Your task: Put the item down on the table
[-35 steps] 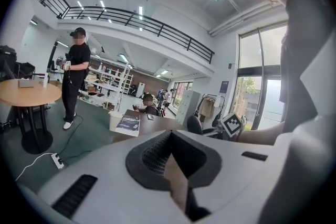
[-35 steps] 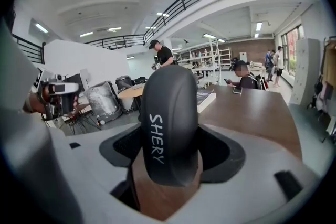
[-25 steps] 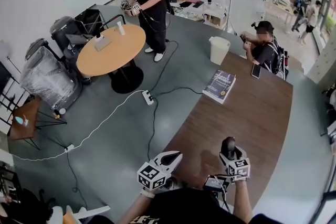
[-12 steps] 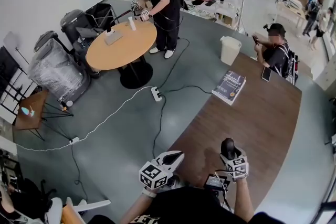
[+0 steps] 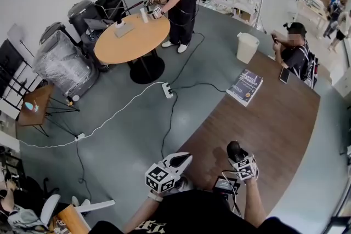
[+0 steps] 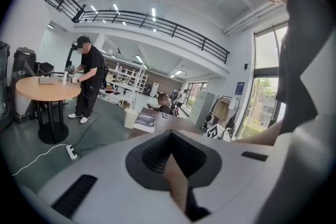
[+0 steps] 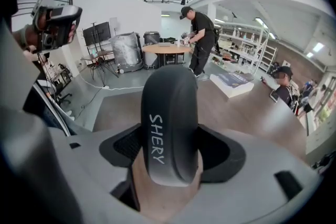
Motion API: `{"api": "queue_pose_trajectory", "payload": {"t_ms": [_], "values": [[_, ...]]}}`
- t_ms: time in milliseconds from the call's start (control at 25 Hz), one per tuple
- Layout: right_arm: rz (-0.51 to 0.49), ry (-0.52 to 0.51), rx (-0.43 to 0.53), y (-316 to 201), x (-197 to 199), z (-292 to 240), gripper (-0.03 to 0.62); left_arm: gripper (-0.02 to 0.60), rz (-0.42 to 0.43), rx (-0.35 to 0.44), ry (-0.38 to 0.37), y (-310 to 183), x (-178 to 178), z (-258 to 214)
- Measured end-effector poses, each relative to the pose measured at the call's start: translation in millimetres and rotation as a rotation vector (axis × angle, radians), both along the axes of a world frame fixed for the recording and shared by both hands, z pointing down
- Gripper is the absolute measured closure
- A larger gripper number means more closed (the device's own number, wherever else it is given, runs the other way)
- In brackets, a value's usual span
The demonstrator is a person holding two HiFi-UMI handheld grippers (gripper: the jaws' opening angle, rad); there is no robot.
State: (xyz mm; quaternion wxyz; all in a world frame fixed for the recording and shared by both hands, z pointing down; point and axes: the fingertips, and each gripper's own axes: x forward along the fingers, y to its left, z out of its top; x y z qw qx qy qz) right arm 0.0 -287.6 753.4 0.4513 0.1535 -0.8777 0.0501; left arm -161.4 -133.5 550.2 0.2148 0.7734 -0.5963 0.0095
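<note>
Black item (image 7: 169, 113), white lettering; my right gripper (image 7: 170, 150) and left gripper (image 5: 182, 160) white, black-and-white square markers; brown woodgrain table (image 5: 274, 118); grey floor (image 5: 126, 134)

Left tool (image 5: 184, 158) jaws together; right tool (image 5: 237, 154) grips a dark item (image 7: 169, 123).

Black, smooth, rounded item (image 7: 169, 113) lettered "SHERY" in white. Stands upright, clamped in the right gripper (image 7: 170, 157), above the brown wooden table (image 5: 274, 118).
</note>
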Motion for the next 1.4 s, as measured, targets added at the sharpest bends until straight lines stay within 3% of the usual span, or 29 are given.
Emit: {"api": "queue_pose_trajectory", "payload": {"t_ms": [360, 560, 720, 1400], "values": [[-0.115, 0.079, -0.006, -4, -18, 28, 0.279, 0.575, -0.008, -0.007, -0.012, -6, -4, 1], [-0.28, 0.224, 0.034, 2, -19, 59, 0.279, 0.575, -0.015, -0.017, -0.019, -8, -4, 3], [-0.347, 0.308, 0.028, 4, -16, 84, 0.279, 0.575, -0.012, -0.021, -0.021, -10, -2, 2], [-0.368, 0.504, -0.02, 1, -27, 131, 0.279, 0.575, -0.048, -0.042, -0.03, 0, -6, 0]]}}
